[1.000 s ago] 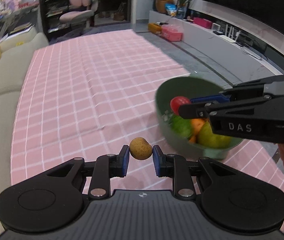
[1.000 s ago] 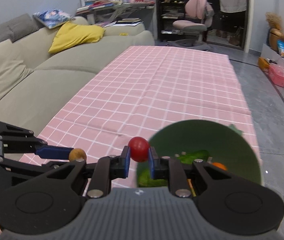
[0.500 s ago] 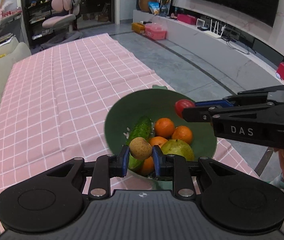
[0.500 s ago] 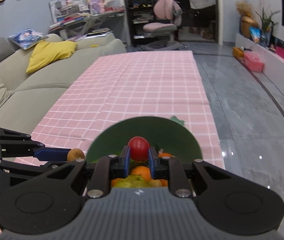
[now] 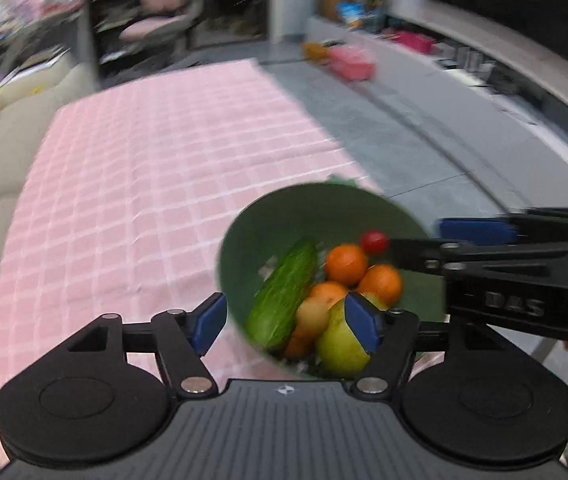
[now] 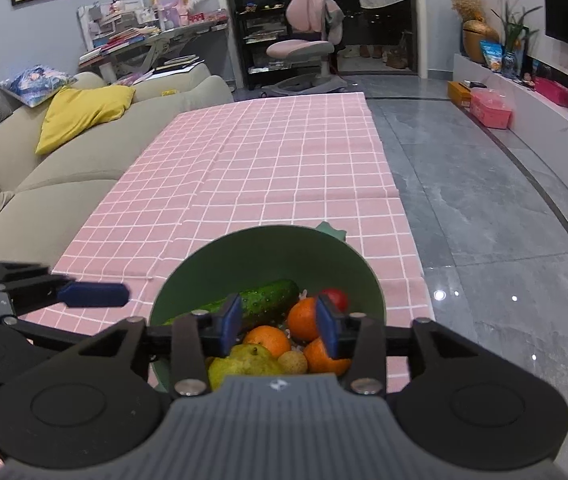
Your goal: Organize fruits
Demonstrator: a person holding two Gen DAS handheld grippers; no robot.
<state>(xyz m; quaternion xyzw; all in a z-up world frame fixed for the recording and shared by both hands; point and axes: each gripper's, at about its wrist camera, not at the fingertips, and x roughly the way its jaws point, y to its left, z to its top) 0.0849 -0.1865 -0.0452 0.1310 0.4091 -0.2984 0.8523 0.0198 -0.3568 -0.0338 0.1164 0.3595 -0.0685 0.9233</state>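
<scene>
A green bowl (image 6: 267, 252) stands near the front edge of the pink checked tablecloth (image 6: 267, 160). It holds a cucumber (image 6: 267, 300), oranges (image 6: 304, 318), a pear (image 6: 239, 366), a small brown fruit (image 6: 292, 362) and a red tomato (image 6: 336, 298). My right gripper (image 6: 279, 322) is open and empty above the bowl. My left gripper (image 5: 286, 320) is open and empty over the bowl's (image 5: 267, 220) near side, where the cucumber (image 5: 284, 292), tomato (image 5: 374, 241) and brown fruit (image 5: 312, 312) also show. The right gripper reaches in from the right in the left wrist view (image 5: 480, 232).
A beige sofa (image 6: 63, 168) with a yellow cushion (image 6: 83, 112) runs along the table's left side. Grey floor (image 6: 484, 200) lies to the right. A pink chair (image 6: 304, 48) stands beyond the far end. The bowl sits close to the cloth's right edge.
Both grippers have opened. The brown fruit has dropped from the left gripper and the red tomato from the right gripper into the bowl.
</scene>
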